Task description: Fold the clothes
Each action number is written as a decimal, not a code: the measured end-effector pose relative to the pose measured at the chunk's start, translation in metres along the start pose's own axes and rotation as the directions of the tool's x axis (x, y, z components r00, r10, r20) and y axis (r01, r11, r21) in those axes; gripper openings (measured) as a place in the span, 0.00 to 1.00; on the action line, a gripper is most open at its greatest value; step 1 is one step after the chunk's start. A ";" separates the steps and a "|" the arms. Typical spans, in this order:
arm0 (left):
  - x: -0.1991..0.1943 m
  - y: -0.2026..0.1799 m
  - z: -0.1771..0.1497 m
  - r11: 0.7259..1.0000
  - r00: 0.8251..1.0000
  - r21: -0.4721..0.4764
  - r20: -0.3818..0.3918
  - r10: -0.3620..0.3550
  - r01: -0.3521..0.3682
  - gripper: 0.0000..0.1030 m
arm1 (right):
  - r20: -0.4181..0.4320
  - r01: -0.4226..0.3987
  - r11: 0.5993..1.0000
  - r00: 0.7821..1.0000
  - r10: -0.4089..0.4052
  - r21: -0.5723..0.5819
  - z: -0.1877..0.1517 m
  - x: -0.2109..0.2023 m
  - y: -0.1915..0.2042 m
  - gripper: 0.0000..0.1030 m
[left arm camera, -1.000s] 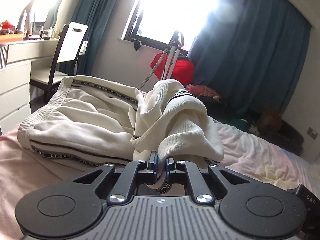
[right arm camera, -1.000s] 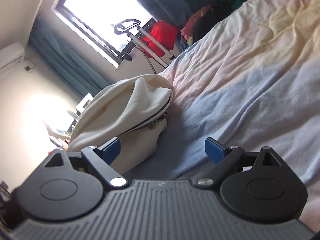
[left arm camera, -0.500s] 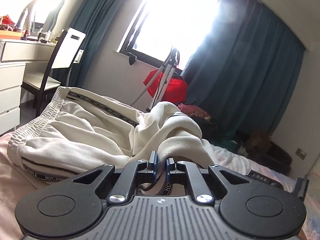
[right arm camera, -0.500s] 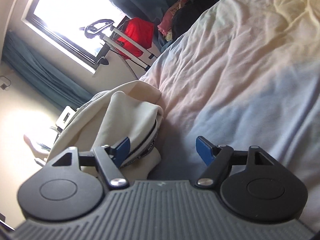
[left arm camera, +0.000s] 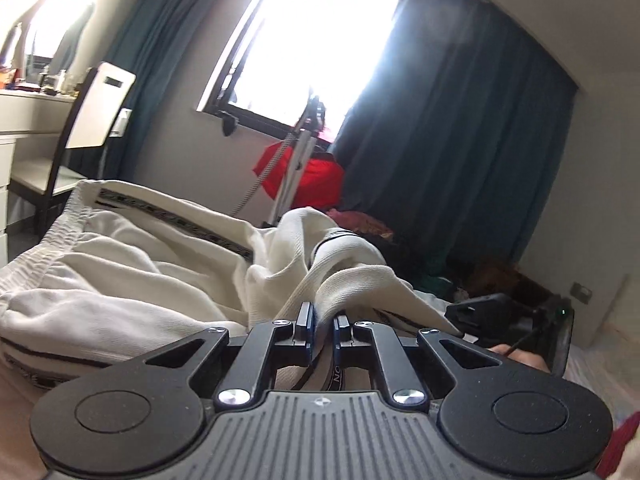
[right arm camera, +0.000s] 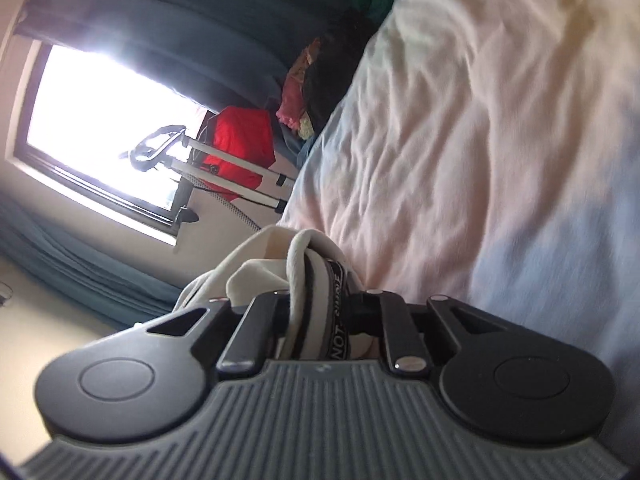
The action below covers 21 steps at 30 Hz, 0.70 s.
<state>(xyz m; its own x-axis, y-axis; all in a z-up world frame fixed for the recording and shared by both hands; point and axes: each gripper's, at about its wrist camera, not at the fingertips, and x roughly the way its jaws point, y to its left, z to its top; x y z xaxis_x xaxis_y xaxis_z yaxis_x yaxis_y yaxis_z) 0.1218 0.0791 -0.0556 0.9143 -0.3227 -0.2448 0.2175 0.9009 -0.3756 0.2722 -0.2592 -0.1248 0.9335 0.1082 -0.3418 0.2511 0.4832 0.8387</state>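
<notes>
Left gripper [left arm camera: 323,330] pinches a ribbed hem of the cream trousers [left arm camera: 132,276]; right gripper [right arm camera: 320,320] clamps their drawcord and striped trim. Garment lies bunched ahead of both on the bed sheet [right arm camera: 500,140]. Fold incomplete; flattening left.

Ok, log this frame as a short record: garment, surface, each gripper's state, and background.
garment: cream sweatpants with black lettered stripe, bunched up
surface: bed sheet, pale pink and blue, wrinkled
left gripper: jaws shut on a ribbed cuff of the sweatpants
right gripper: jaws shut on a bundle of the sweatpants' cloth and striped band
background: bright window, teal curtains, chair, red bag
</notes>
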 end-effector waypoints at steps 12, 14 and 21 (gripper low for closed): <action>0.016 -0.052 -0.049 0.943 0.923 -0.053 -0.191 -0.333 0.329 0.48 | 0.304 0.145 0.974 0.949 -0.088 -0.171 0.173 -0.127 -0.038 0.12; 0.018 -0.060 -0.057 0.940 0.914 -0.037 -0.221 -0.340 0.340 0.48 | 0.316 0.181 0.973 0.940 -0.129 -0.141 0.184 -0.140 -0.067 0.12; 0.033 -0.062 -0.072 0.959 0.918 -0.053 -0.279 -0.282 0.278 0.48 | 0.238 0.224 0.972 0.943 -0.234 0.068 0.185 -0.170 -0.156 0.12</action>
<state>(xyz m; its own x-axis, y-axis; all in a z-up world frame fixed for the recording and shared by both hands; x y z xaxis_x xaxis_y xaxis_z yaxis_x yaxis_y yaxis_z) 0.1142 -0.0082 -0.1048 0.6829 -0.6310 -0.3682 0.4446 0.7588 -0.4759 0.1217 -0.5137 -0.1193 0.8822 -0.2177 -0.4175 0.4706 0.4345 0.7679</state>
